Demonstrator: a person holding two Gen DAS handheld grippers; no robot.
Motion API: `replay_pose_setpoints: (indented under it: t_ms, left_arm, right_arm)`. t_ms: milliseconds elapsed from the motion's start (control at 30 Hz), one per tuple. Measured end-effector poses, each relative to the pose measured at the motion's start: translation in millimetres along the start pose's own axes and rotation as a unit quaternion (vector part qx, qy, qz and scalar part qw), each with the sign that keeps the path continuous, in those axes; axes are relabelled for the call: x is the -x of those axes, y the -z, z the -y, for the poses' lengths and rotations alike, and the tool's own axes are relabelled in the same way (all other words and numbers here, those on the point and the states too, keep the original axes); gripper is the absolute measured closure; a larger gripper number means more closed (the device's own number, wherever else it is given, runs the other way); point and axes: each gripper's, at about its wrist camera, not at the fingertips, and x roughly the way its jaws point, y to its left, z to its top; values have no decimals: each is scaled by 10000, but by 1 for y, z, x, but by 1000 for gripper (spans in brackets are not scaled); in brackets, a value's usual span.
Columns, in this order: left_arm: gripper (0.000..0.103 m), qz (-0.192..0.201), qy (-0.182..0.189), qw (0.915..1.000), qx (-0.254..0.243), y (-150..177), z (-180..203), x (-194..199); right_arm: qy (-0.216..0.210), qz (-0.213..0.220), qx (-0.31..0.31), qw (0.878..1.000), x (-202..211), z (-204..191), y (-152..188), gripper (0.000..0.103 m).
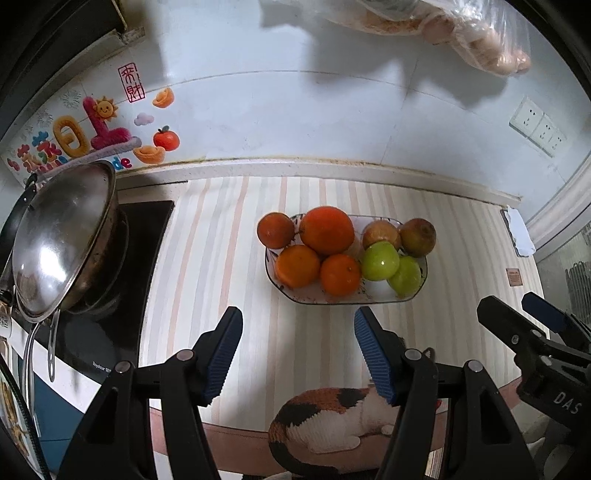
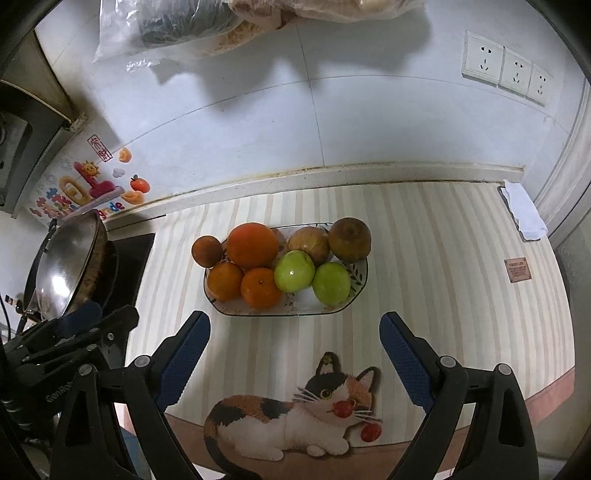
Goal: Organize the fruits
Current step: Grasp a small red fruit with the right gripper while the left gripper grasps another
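A white patterned dish stands on the striped mat and holds fruit. Several oranges fill its left half. Two green apples lie front right, and two brownish fruits sit behind them. My left gripper hovers in front of the dish, open, nothing between its blue pads. My right gripper is also open and empty, short of the dish. The right gripper's fingers show at the right edge of the left wrist view.
A steel wok lid leans over a pan on the black stove at the left. The mat bears a cat picture. Wall sockets and hanging plastic bags are on the tiled wall. A white cloth lies far right.
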Motion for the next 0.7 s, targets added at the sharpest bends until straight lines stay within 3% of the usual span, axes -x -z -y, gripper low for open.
replay_pose_setpoints:
  t_ms: [67,167,433,500,700]
  left_arm:
    - [41,-36,-8,10000,-23,1,3,-3]
    - [14,-122,9,9999,-55,3,10,-12]
    - [13,-771,-26,9951,-612,31,51,-71]
    - [13,-996,-51,9925,-712,42,60,-88]
    - [13,-1596,-94,9817,-1039,70,85,-129]
  right_arm:
    - [-88,-29,-91,9999,0,4,1,8]
    - [-178,-178,-284,9993,-7,20,6,8]
    - [20,-1143,-761,9905,-68,84,51,11]
    - [78,-1483,-728,9862,-88,92,67,29]
    - [13,-2303,-801,9698,-134,110,118,42]
